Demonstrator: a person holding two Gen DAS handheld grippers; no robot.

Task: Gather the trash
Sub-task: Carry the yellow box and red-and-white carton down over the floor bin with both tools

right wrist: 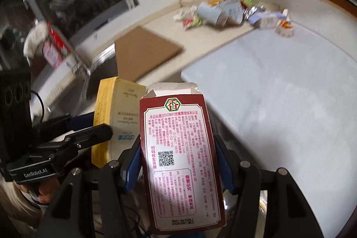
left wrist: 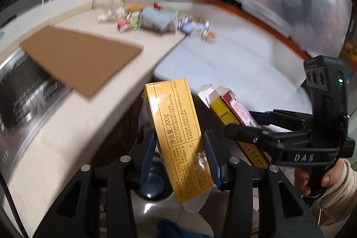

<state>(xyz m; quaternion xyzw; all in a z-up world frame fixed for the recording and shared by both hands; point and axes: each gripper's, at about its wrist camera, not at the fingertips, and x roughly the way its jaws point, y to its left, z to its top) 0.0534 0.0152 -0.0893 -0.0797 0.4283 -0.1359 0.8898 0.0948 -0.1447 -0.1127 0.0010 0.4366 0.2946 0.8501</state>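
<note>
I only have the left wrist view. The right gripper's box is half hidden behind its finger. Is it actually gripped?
Observer: Yes. The right gripper has both blue pads pressed on the red box.
Operator: Anything on its far face?
Observer: Dense red print and a QR code.
Operator: Is the yellow box yellow all round?
Observer: No. Its broad face is pale, with a small blue logo.

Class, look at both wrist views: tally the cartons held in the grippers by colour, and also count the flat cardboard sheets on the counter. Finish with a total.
Yellow carton, held in the left gripper: 1
Dark red carton, held in the right gripper: 1
Brown cardboard sheet on the counter: 1
Total: 3
</note>
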